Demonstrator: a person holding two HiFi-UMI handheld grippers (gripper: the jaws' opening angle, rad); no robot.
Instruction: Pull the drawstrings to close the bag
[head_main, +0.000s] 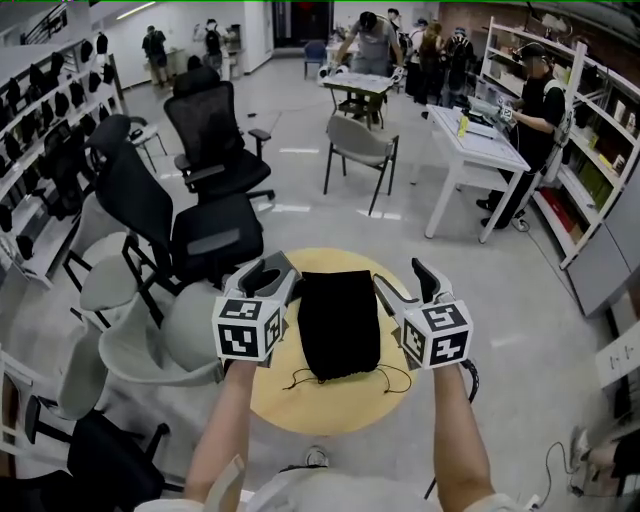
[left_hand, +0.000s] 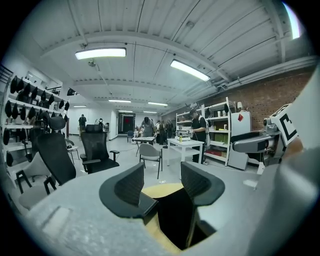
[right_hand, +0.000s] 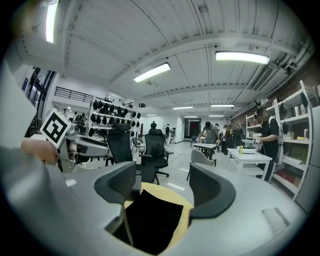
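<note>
While both tools hover with jaws spread and nothing between them, a black drawstring bag (head_main: 340, 325) lies flat at the middle of a round yellow table (head_main: 300, 408). The left gripper (head_main: 268, 272) is just beside its left edge and the right gripper (head_main: 403, 278) just beside its right. The thin drawstrings (head_main: 392, 373) trail loose from the bag's near end, toward the person. The pull has not begun. To do it well, each gripper would likely need to come back to that near end, drop its fingertips low to the tabletop and pinch a cord on its own side. Both should then draw outward evenly, so the mouth cinches rather than the bag sliding. Counted: one bag, one table, two grippers and what look like two cord loops.
</note>
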